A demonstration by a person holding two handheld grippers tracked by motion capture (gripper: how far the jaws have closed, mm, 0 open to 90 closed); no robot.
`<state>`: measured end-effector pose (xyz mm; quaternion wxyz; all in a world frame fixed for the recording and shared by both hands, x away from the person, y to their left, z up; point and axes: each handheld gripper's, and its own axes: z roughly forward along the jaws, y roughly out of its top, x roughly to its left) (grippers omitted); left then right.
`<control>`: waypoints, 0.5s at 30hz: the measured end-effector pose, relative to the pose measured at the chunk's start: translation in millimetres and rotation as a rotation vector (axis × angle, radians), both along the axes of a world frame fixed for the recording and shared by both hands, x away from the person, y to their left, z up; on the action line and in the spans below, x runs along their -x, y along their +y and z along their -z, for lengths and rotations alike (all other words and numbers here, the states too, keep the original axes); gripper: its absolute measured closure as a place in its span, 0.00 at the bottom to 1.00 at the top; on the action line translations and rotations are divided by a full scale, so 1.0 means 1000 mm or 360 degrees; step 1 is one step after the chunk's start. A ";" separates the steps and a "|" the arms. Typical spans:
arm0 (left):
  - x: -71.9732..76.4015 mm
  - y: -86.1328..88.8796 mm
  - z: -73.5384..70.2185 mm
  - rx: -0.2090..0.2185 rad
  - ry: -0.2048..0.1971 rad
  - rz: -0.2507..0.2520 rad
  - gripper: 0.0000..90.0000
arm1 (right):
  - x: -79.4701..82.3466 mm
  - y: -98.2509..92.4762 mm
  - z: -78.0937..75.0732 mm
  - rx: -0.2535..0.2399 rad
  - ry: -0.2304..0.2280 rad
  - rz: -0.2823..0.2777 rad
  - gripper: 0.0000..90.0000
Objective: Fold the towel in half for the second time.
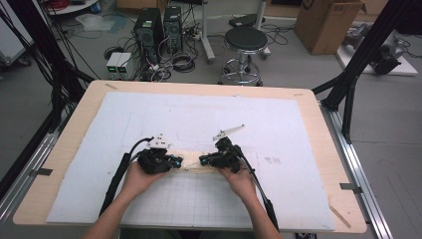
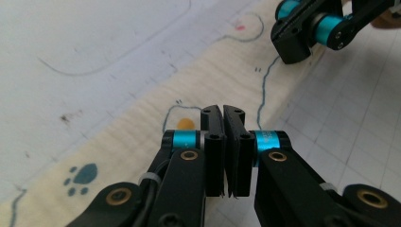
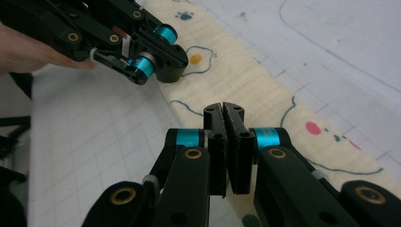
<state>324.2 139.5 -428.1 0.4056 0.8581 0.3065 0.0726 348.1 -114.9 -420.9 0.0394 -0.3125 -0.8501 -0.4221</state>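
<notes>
A cream cloth (image 1: 192, 168) printed with fried eggs and blue paw prints lies folded into a long strip on the white sheet, mid-table. My left gripper (image 1: 179, 162) rests at its left end and my right gripper (image 1: 201, 160) at its right end, their tips pointing at each other a short way apart. In the left gripper view the jaws (image 2: 222, 109) are shut over the cloth (image 2: 142, 127), nothing visible between them, with the other gripper (image 2: 307, 28) at upper right. In the right gripper view the jaws (image 3: 223, 108) are likewise shut above the cloth (image 3: 250, 75).
The white sheet (image 1: 199, 114) covers most of the wooden table (image 1: 318, 129); a grid mat (image 1: 194, 199) lies at the near side. Beyond the table stand a stool (image 1: 245, 40), computer towers (image 1: 149, 25) and a cardboard box (image 1: 326, 22). Black frame poles flank both sides.
</notes>
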 end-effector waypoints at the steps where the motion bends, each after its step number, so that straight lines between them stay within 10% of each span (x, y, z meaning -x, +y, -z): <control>1: 0.001 -0.001 0.001 -0.0010 0.0005 0.0009 0.96 | 0.001 0.001 0.002 0.0008 0.0007 -0.0007 0.98; 15: 0.003 0.010 0.000 -0.0146 -0.0039 -0.0016 0.96 | 0.012 -0.006 0.012 0.0206 -0.0109 -0.0055 0.96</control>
